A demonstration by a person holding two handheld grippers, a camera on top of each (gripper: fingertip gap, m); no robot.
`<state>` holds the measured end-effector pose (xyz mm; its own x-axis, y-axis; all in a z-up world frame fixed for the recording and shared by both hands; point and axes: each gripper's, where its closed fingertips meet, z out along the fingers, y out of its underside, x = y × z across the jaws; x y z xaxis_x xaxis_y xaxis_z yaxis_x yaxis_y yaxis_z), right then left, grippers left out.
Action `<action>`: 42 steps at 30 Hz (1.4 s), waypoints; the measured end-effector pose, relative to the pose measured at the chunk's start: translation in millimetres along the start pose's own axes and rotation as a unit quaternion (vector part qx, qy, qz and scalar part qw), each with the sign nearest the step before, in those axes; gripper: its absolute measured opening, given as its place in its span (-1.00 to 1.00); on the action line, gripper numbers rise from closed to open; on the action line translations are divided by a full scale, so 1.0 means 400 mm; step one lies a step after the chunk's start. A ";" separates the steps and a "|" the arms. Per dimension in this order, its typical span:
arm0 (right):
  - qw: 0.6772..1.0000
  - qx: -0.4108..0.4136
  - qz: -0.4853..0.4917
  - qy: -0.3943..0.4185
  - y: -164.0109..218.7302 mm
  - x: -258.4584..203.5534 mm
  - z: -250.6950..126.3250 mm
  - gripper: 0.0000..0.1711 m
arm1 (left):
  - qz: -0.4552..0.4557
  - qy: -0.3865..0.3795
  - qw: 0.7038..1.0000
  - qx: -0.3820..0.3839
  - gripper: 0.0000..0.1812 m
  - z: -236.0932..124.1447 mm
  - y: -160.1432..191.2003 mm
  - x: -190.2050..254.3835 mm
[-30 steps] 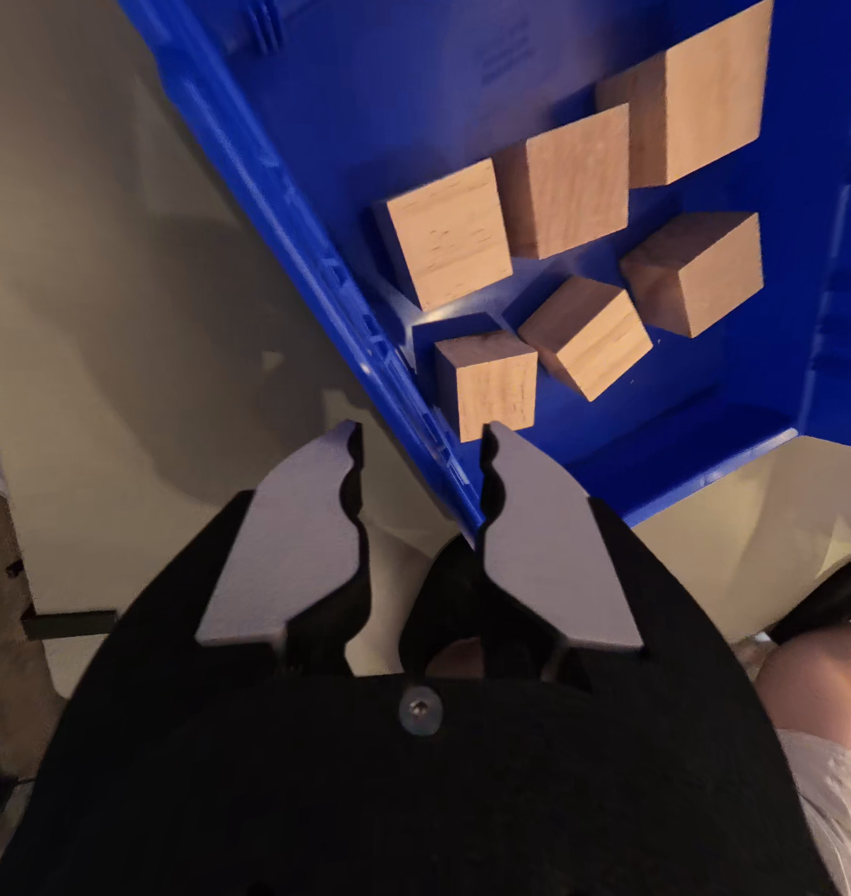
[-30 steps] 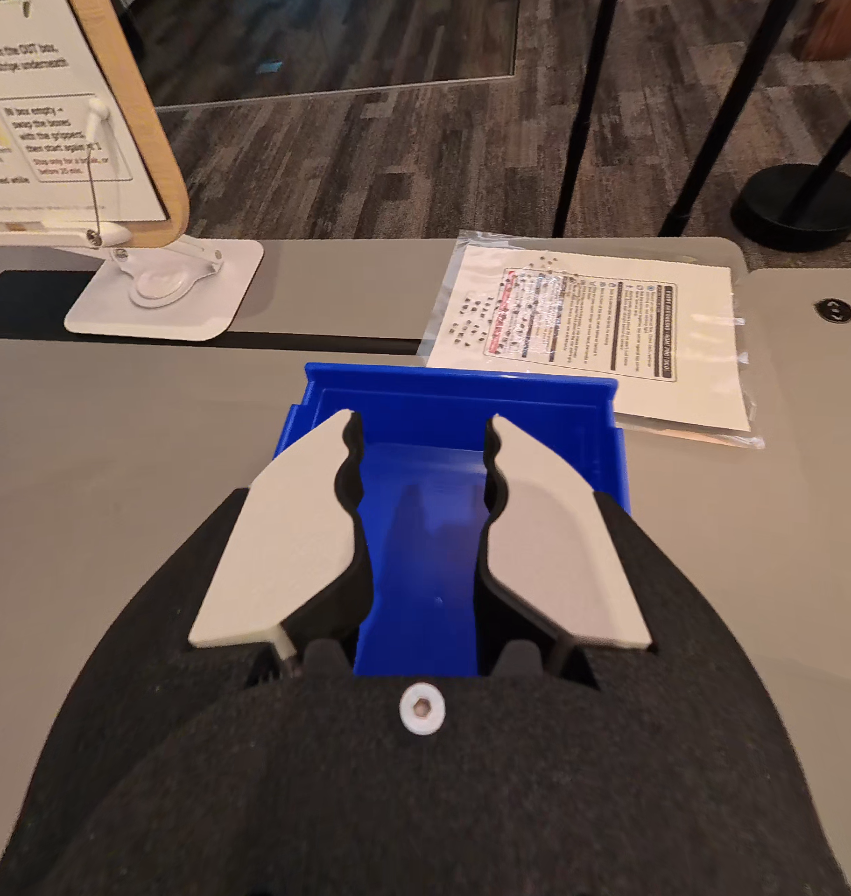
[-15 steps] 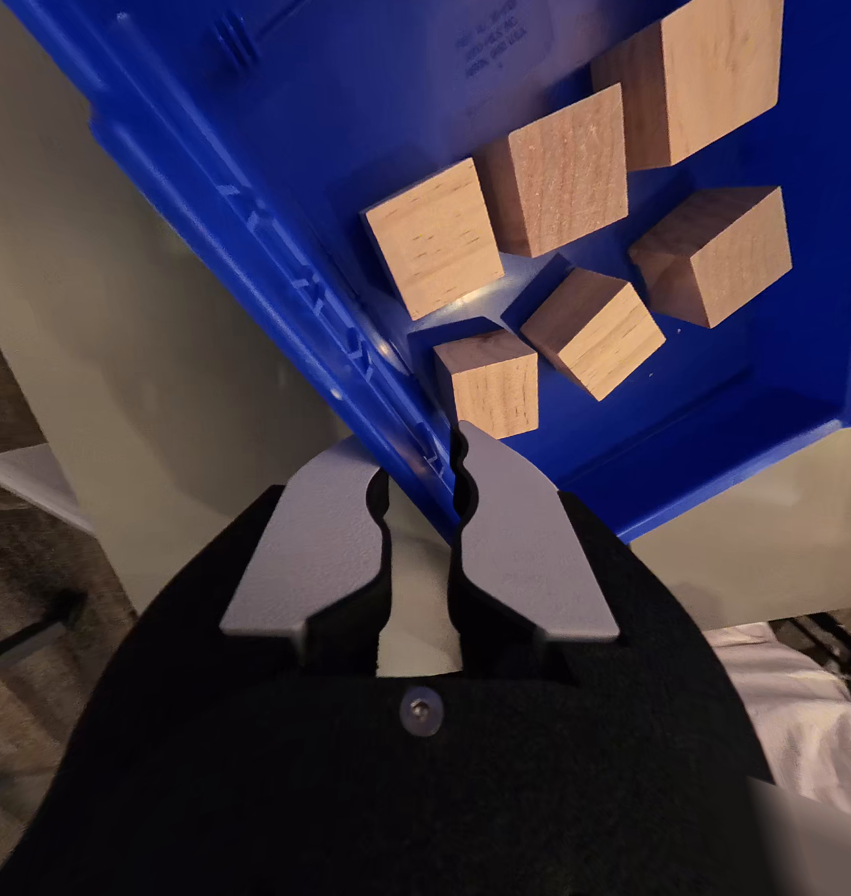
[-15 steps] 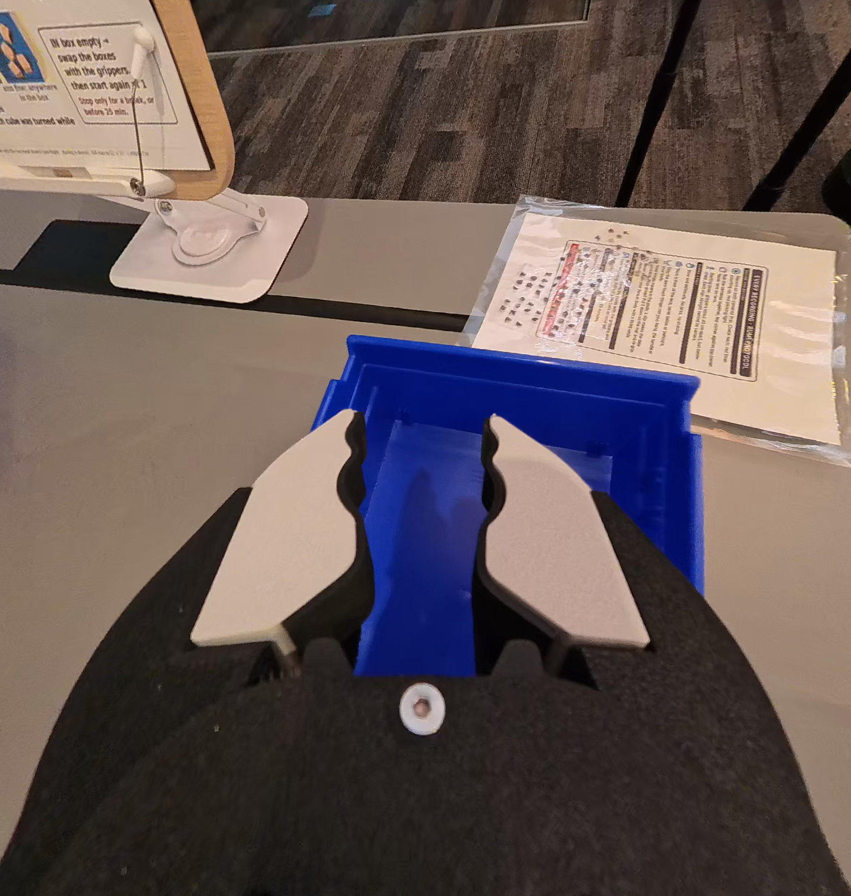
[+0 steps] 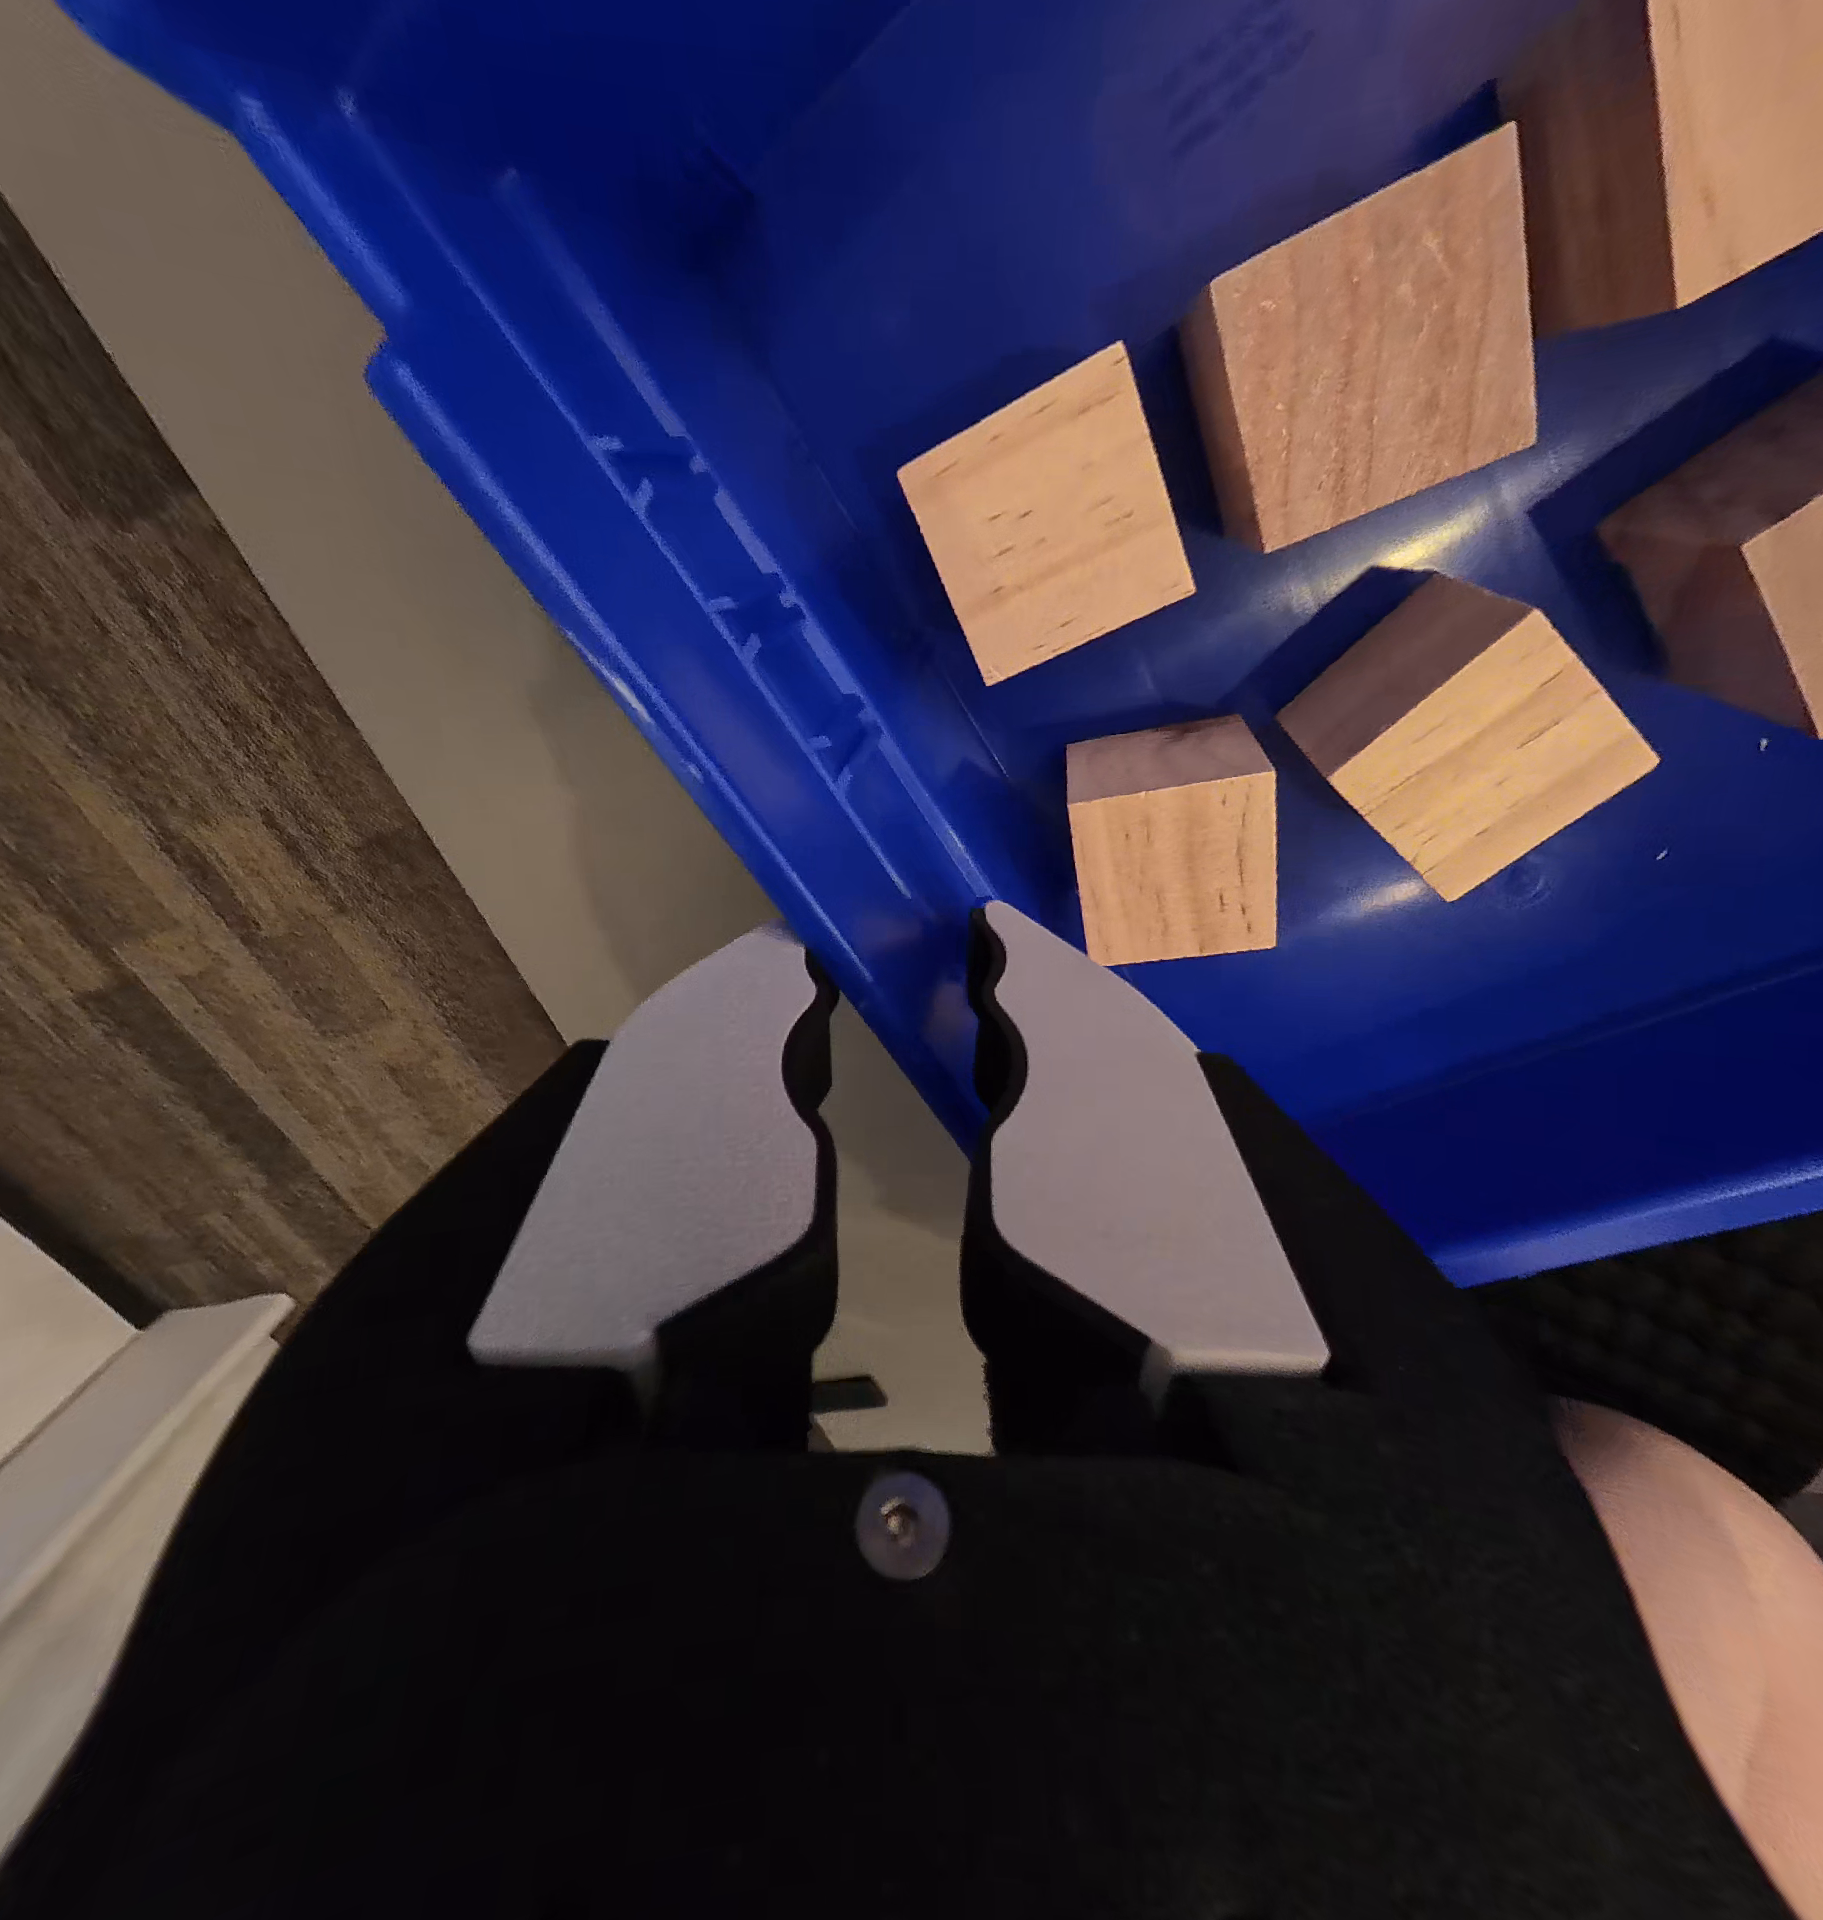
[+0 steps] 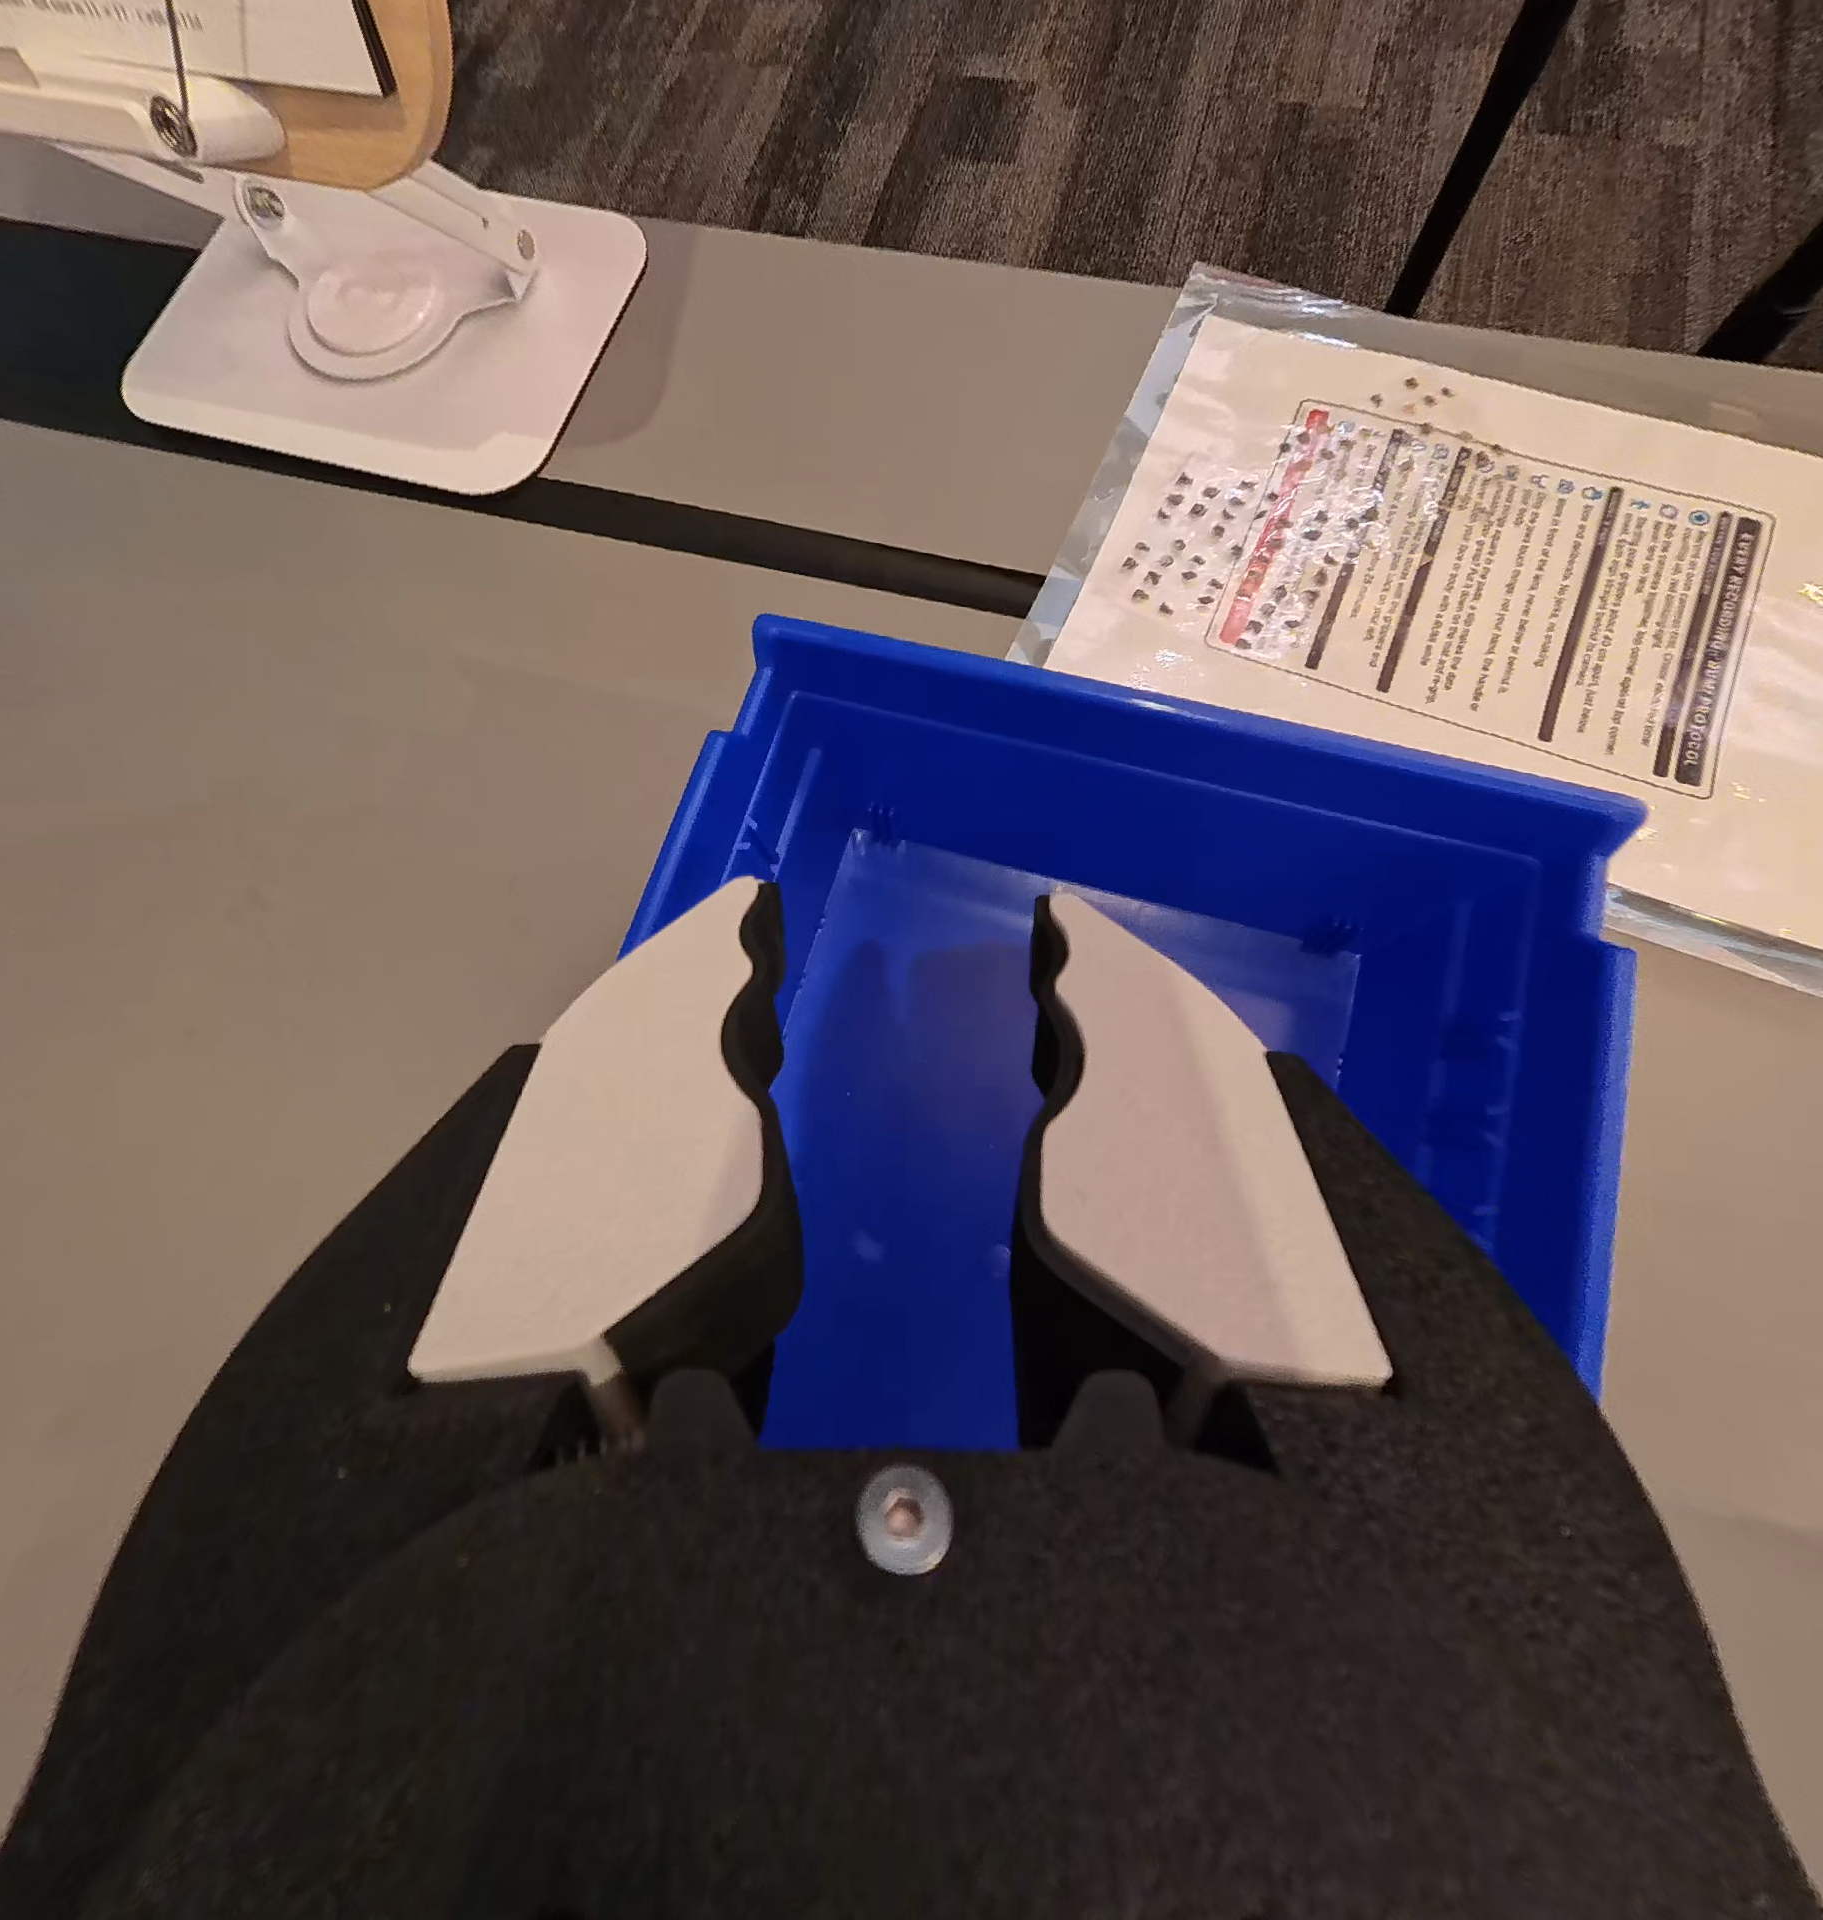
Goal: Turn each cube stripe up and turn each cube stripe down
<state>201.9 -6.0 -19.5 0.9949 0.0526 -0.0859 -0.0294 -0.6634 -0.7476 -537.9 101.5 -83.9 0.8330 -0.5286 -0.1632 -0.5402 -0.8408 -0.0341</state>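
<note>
Six wooden cubes show in the left wrist view, all inside a blue bin (image 5: 678, 436); the nearest cube (image 5: 1172, 842) lies just past the left gripper (image 5: 902, 971). No stripe shows on any visible face. Its jaws straddle the bin's side wall, one finger each side; whether they press it I cannot tell.

One second blue bin (image 6: 1198, 748), with no cubes visible in it, fills the right wrist view. The right gripper (image 6: 896, 935) hovers over it, jaws parted around nothing. One bagged printed sheet (image 6: 1458, 582) and one white stand (image 6: 387, 343) sit on the grey table (image 6: 263, 831).
</note>
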 end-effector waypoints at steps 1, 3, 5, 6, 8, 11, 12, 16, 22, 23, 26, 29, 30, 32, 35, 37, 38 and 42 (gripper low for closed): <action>1.000 -0.004 -0.003 0.001 0.003 -0.001 0.004 -0.47 | 0.009 -0.006 1.000 0.007 -0.76 -0.001 -0.008 -0.002; 1.000 -0.010 -0.009 0.004 0.006 -0.001 0.009 -0.47 | 0.025 -0.020 0.999 0.016 -0.76 -0.002 -0.022 -0.008; 1.000 -0.013 -0.012 0.002 0.008 -0.005 0.013 -0.47 | 0.037 -0.038 0.998 0.027 -0.75 0.001 -0.039 -0.016; 1.000 -0.014 -0.013 0.001 0.008 -0.007 0.014 -0.47 | 0.047 -0.051 0.997 0.037 -0.75 0.004 -0.052 -0.024; 1.000 -0.015 -0.014 0.001 0.009 -0.007 0.014 -0.47 | 0.082 -0.088 0.991 0.063 -0.73 0.008 -0.080 -0.039; 1.000 -0.016 -0.013 -0.001 0.011 -0.006 0.015 -0.47 | 0.094 -0.102 0.988 0.073 -0.72 0.007 -0.089 -0.036; 1.000 -0.017 -0.013 -0.001 0.012 -0.005 0.016 -0.47 | 0.081 -0.096 0.989 0.073 -0.72 0.007 -0.088 -0.034; 1.000 -0.024 -0.013 0.000 0.019 -0.002 0.019 -0.46 | 0.051 -0.073 0.994 0.066 -0.76 0.006 -0.074 -0.019; 0.999 -0.034 -0.015 -0.002 0.027 -0.004 0.028 -0.46 | 0.049 -0.064 0.995 0.059 -0.75 0.004 -0.061 -0.006; 0.999 -0.036 -0.016 -0.003 0.029 -0.006 0.030 -0.46 | 0.045 -0.059 0.995 0.063 -0.75 0.004 -0.061 -0.006; 0.999 -0.043 -0.019 -0.001 0.035 -0.005 0.035 -0.46 | 0.017 -0.053 0.995 0.087 -0.73 -0.014 -0.062 -0.013; 0.999 -0.046 -0.019 0.000 0.037 -0.003 0.037 -0.46 | -0.042 -0.085 0.988 0.125 -0.54 -0.085 -0.047 -0.052; 0.999 -0.046 -0.019 0.000 0.038 -0.002 0.037 -0.46 | -0.053 -0.107 0.982 0.145 -0.49 -0.122 -0.037 -0.068; 0.999 -0.046 -0.017 0.000 0.039 0.000 0.038 -0.46 | -0.051 -0.134 0.966 0.215 -0.53 -0.215 -0.028 -0.069; 0.999 -0.051 -0.017 -0.001 0.043 0.000 0.043 -0.46 | -0.002 -0.090 0.924 0.372 -0.49 -0.363 -0.050 0.020; 0.998 -0.056 -0.020 -0.004 0.047 -0.004 0.047 -0.46 | 0.071 -0.046 0.886 0.457 -0.42 -0.430 -0.063 0.108; 0.998 -0.058 -0.023 -0.004 0.049 -0.006 0.048 -0.46 | 0.110 -0.031 0.864 0.491 -0.43 -0.448 -0.068 0.149; 0.997 -0.067 -0.031 -0.009 0.055 -0.015 0.053 -0.45 | 0.265 0.019 0.825 0.498 -0.58 -0.399 -0.066 0.286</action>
<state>193.3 -5.2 -49.3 0.9925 0.1091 -0.0558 0.0457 -0.7520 -0.6576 -409.3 44.7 55.8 0.4412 -0.8108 -0.3845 -0.6435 0.0128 -0.7654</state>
